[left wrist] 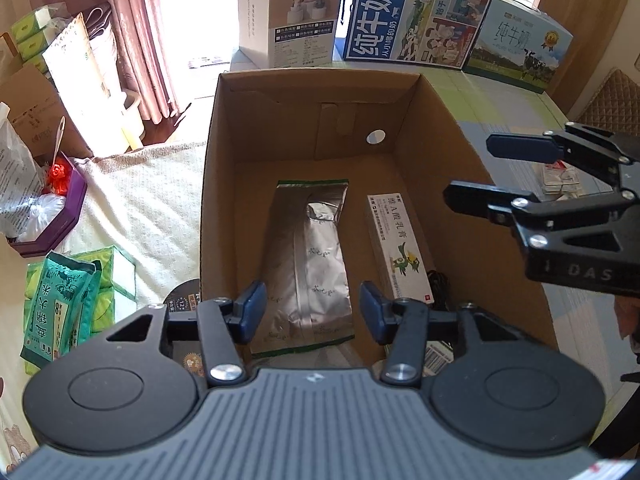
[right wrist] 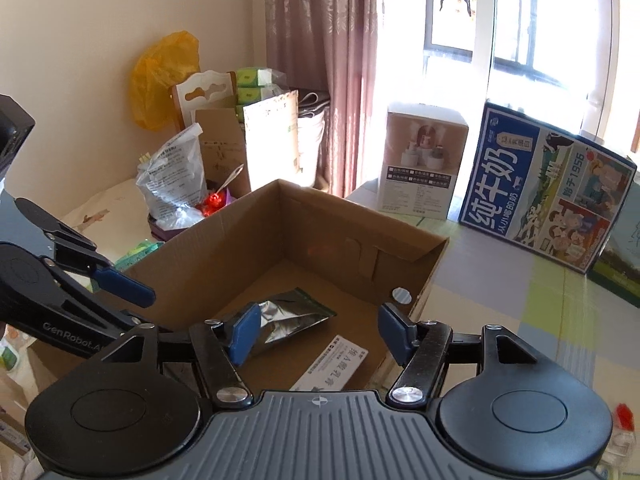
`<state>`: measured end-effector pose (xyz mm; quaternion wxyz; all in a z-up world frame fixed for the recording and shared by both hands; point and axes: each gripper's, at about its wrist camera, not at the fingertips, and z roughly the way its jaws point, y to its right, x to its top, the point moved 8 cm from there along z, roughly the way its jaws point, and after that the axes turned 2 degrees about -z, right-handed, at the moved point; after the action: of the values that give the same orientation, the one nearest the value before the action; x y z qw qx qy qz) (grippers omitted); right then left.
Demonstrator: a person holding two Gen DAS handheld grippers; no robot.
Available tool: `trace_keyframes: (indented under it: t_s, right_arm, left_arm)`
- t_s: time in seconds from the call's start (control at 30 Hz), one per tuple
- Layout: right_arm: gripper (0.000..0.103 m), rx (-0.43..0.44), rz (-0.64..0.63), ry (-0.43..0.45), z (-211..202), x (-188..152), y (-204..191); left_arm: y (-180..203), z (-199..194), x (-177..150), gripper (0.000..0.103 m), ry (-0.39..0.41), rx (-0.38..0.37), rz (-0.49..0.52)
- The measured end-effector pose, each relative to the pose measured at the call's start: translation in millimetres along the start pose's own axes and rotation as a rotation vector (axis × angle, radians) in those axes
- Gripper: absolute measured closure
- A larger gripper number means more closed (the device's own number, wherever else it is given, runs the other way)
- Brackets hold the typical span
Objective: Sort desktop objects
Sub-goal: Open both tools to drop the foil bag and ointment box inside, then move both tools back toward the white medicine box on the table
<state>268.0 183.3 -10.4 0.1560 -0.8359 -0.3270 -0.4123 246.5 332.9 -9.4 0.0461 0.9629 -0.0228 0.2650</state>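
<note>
Cardboard box (left wrist: 312, 92), checked tablecloth (right wrist: 520, 320), pink curtains (right wrist: 320, 60)

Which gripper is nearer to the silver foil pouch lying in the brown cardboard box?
Left. The left gripper hovers open directly above the silver foil pouch in the brown cardboard box. The right gripper, also open, is off beyond the box's right wall.

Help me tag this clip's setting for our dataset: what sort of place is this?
Most likely a lived-in room at home, not a lab or shop. Long pink curtains hang by a bright window, milk cartons stand on a table with a checked cloth, and tissue packs are stacked by the wall.
</note>
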Motion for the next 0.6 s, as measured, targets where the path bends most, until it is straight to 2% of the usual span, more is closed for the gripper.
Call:
trace_keyframes:
  t_s: [0.17,0.6]
  right_arm:
    - [0.035,0.014,-0.005,-0.014,-26,-16,-8]
    - [0.033,-0.006,0.053,-0.011,-84,-41,-5]
  left_arm:
    - [4,-15,-9,0.054,0.008,0.008,-0.008]
    - [27,-57,-30,0.051,0.023,0.039,0.000]
